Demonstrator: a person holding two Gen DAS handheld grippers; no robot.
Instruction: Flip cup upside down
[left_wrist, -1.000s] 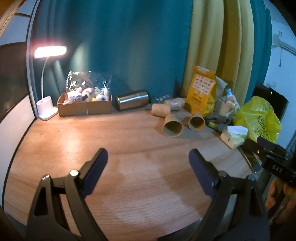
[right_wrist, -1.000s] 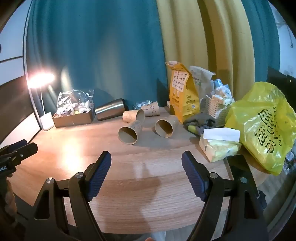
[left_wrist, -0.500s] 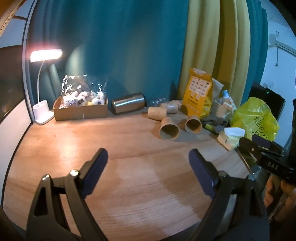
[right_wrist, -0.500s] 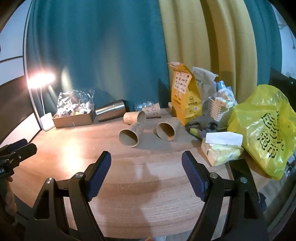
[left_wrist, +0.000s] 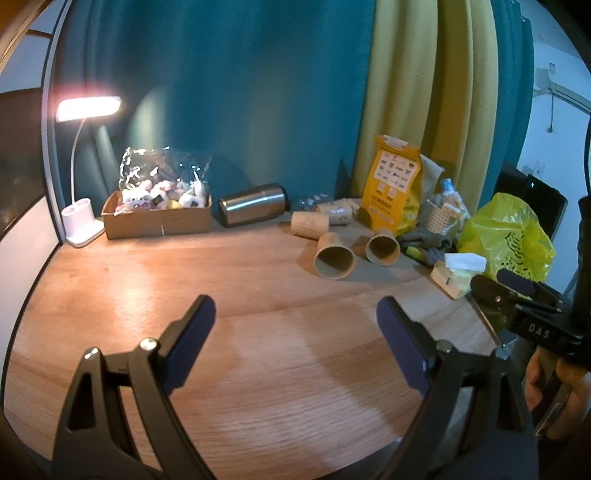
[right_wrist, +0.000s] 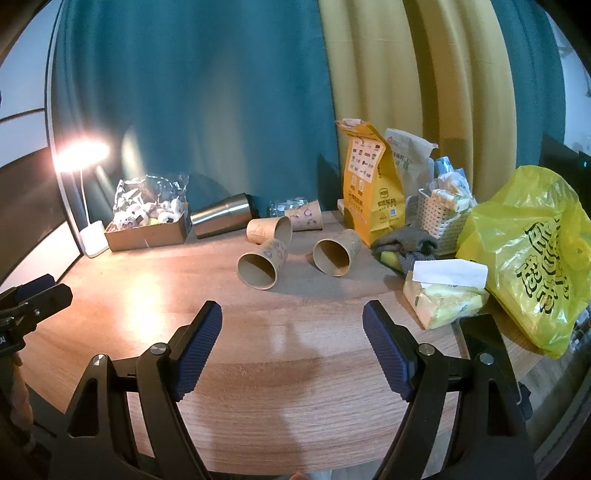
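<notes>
Several brown paper cups lie on their sides on the wooden table (right_wrist: 295, 350). The nearest cup (right_wrist: 260, 265) opens toward me, also in the left wrist view (left_wrist: 333, 256). A second cup (right_wrist: 335, 252) lies to its right, also in the left wrist view (left_wrist: 382, 246). A third cup (right_wrist: 269, 229) and a fourth cup (right_wrist: 303, 215) lie behind. My right gripper (right_wrist: 291, 317) is open and empty, well short of the cups. My left gripper (left_wrist: 295, 314) is open and empty over bare table; the cups are far ahead to its right.
A steel tumbler (right_wrist: 221, 220) lies on its side at the back. A cardboard box of snacks (right_wrist: 147, 229) and a lit desk lamp (left_wrist: 83, 192) stand back left. An orange bag (right_wrist: 371, 192), white basket (right_wrist: 441, 218), tissue pack (right_wrist: 443, 291) and yellow plastic bag (right_wrist: 532, 258) crowd the right.
Both grippers have drawn back and risen slightly, so the cups look a little farther away. Both stay open. Nothing on the table has moved.
</notes>
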